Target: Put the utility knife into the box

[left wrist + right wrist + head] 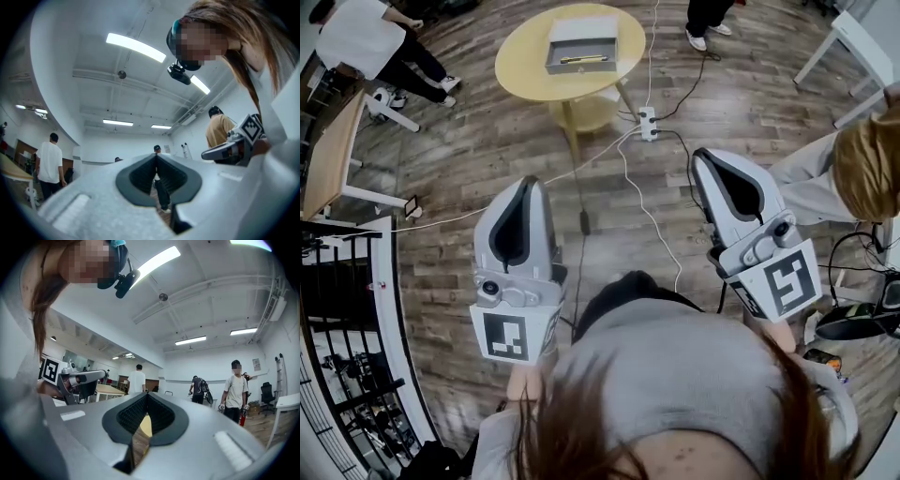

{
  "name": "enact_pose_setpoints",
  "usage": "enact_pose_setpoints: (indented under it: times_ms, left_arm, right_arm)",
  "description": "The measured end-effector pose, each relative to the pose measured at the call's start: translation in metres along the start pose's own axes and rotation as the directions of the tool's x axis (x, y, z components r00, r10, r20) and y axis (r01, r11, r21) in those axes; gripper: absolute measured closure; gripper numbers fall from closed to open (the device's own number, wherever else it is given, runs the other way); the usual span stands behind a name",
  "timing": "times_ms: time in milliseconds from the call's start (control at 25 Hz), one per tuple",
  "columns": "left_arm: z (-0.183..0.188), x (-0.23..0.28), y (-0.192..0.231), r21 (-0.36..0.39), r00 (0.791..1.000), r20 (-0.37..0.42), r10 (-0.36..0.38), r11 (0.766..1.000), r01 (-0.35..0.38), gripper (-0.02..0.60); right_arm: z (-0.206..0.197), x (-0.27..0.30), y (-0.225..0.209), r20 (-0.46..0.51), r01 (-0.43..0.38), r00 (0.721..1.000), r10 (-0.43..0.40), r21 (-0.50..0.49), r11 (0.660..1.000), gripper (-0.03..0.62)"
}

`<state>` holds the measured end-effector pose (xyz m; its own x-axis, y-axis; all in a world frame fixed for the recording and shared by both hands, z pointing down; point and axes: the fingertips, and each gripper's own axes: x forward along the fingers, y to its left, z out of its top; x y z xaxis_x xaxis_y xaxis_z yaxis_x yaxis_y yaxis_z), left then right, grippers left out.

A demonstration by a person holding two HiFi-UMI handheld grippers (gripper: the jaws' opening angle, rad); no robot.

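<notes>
A grey open box (581,42) stands on a round yellow table (514,70) at the far side of the room. A slim yellow utility knife (583,59) lies inside it. Both grippers are held up close to my body, far from the table. My left gripper (527,182) is shut with nothing between its jaws, and its tips (156,155) meet in its own view. My right gripper (704,155) is shut and empty too, its tips (146,394) closed together. Each gripper view points out over the room and ceiling.
A power strip (648,122) and white cables lie on the wood floor between me and the table. A wooden desk (326,155) and a black railing (342,309) are at the left. People stand at the top left (366,37) and at the right (862,173).
</notes>
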<state>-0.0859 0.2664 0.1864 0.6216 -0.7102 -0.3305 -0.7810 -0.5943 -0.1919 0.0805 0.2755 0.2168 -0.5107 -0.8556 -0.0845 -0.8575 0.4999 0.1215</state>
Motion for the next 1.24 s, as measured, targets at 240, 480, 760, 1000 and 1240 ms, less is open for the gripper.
enact_pose_setpoints:
  times_ms: [240,480,760,1000,1240]
  left_arm:
    - [0.001,-0.006,-0.014,0.002,1.0,-0.024,-0.011,1.0,0.011,0.578]
    - [0.006,-0.012,-0.008,0.01,1.0,-0.019,-0.008,1.0,0.008,0.577]
    - [0.009,-0.011,-0.005,0.007,1.0,-0.008,-0.023,1.0,0.023,0.577]
    - [0.008,-0.009,-0.001,0.005,1.0,-0.002,-0.028,1.0,0.028,0.577]
    - [0.008,-0.014,0.003,-0.002,1.0,0.007,-0.028,1.0,0.028,0.578]
  right_arm:
    - [0.003,-0.01,0.005,0.01,0.006,1.0,-0.006,0.012,1.0,0.589]
    - [0.006,-0.008,0.01,0.02,0.002,1.0,-0.003,0.045,0.999,0.589]
    - [0.012,-0.007,0.01,0.028,0.016,0.999,-0.017,0.031,0.999,0.589]
    - [0.01,-0.005,0.012,0.03,0.02,0.999,-0.021,0.027,0.999,0.589]
    - [0.009,-0.001,0.023,0.034,0.019,0.999,-0.02,0.029,0.999,0.589]
